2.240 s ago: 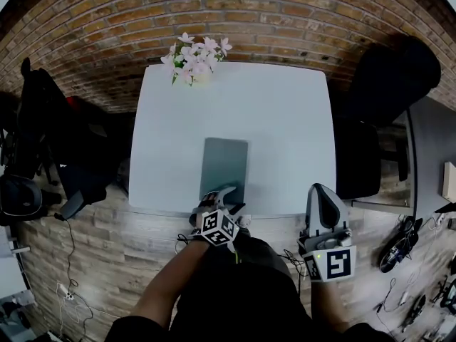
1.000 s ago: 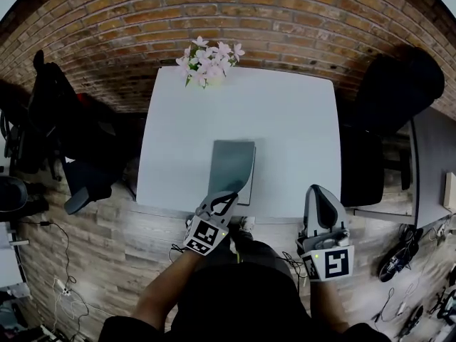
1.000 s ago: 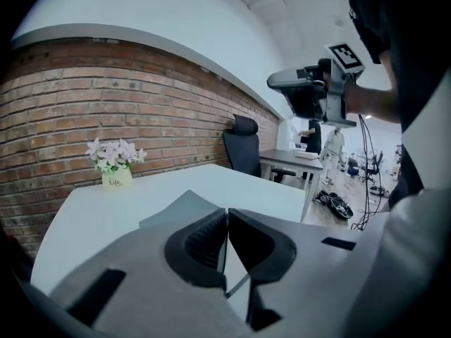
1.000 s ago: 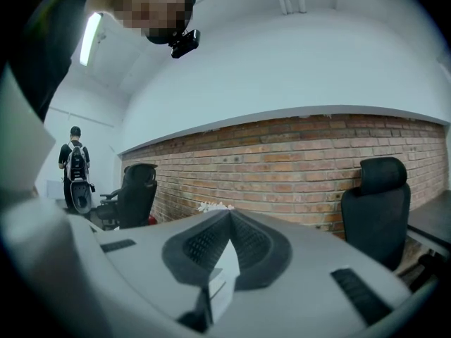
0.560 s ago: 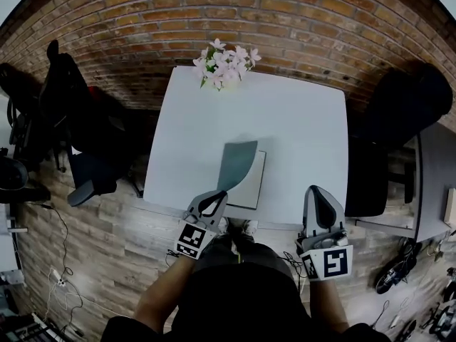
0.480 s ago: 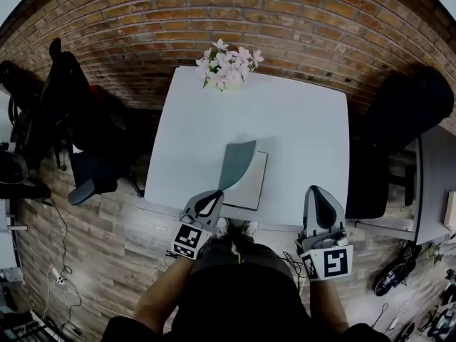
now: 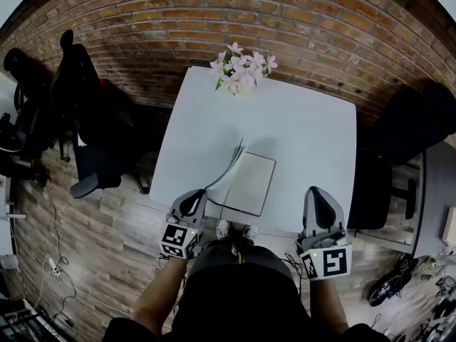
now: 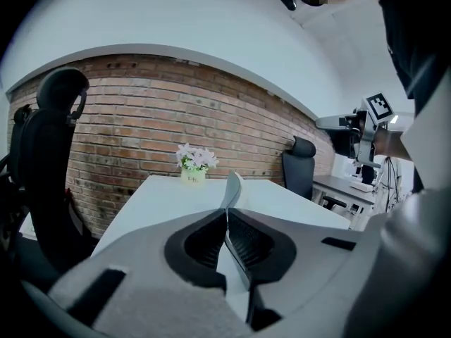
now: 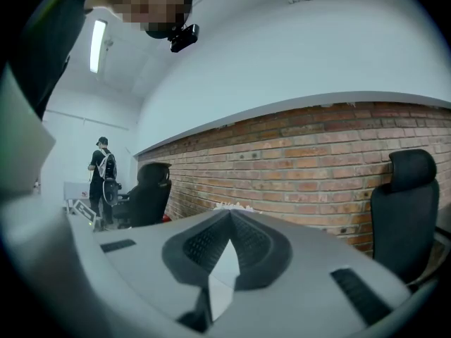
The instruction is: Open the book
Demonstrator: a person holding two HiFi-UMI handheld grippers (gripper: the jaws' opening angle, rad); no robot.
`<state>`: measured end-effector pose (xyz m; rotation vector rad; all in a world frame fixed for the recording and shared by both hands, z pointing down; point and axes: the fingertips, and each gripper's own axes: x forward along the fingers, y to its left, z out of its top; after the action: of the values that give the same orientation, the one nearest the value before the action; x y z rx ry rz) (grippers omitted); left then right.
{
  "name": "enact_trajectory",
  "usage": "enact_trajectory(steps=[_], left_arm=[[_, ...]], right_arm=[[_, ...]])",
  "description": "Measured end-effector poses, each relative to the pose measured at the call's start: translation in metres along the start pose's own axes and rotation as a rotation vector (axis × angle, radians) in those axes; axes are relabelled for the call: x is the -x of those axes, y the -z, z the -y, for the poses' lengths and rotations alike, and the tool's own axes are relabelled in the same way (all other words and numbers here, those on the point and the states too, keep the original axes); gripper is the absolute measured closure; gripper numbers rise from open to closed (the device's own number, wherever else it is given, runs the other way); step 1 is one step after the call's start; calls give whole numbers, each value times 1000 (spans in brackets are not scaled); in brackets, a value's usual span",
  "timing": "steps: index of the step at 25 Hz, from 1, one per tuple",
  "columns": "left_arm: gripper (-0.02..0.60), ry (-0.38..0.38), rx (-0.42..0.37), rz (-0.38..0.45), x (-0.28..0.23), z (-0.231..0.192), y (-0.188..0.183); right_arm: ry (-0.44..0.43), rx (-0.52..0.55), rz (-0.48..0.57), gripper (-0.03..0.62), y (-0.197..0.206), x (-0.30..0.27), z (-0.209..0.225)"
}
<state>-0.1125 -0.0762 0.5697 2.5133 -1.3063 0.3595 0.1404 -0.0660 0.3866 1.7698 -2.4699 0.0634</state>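
Firstly, at the far left a black office chair (image 7: 78,98) stood on the wooden floor (image 7: 107,248), beside the white table (image 7: 306,127).

Next came the left hand-held gripper (image 7: 197,194), just off the near left edge of the table. Its jaws were pressed together on the thin grey cover (image 7: 229,164) of the book (image 7: 249,185). In the left gripper view the cover (image 8: 232,189) rose as a narrow sheet out of the closed jaws of this hand-held gripper (image 8: 226,215). It was pinched at its near end.

The book lay flat on the table, close to the near edge and a little left of the middle. Its cover was lifted along the left side and stood steeply, almost upright, and it curved a little. A pale inner page was bare to the right of it.

Behind the book, at the far edge of the table, a small pot of pink and white flowers (image 7: 244,67) stood against the brick wall (image 7: 142,20), well apart from the book.

Further right, the right hand-held gripper (image 7: 318,192) was at the near edge of the table, apart from the book. In the right gripper view its jaws (image 9: 229,215) were closed together with nothing between them.

At the far right stood a second black chair (image 7: 410,123).
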Motion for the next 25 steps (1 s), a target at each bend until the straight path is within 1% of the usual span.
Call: enact_trajectory(steps=[6, 12, 20, 25], left_arm=[[549, -39, 6, 2, 3, -16, 2], [549, -88, 55, -17, 10, -39, 15], [549, -163, 90, -69, 14, -73, 38], [551, -190, 120, -119, 13, -88, 59]], right_arm=[[-15, 4, -6, 582, 1, -10, -3], [-15, 8, -11, 582, 0, -14, -4], [-4, 7, -19, 582, 2, -22, -2], [12, 6, -13, 582, 1, -23, 2]])
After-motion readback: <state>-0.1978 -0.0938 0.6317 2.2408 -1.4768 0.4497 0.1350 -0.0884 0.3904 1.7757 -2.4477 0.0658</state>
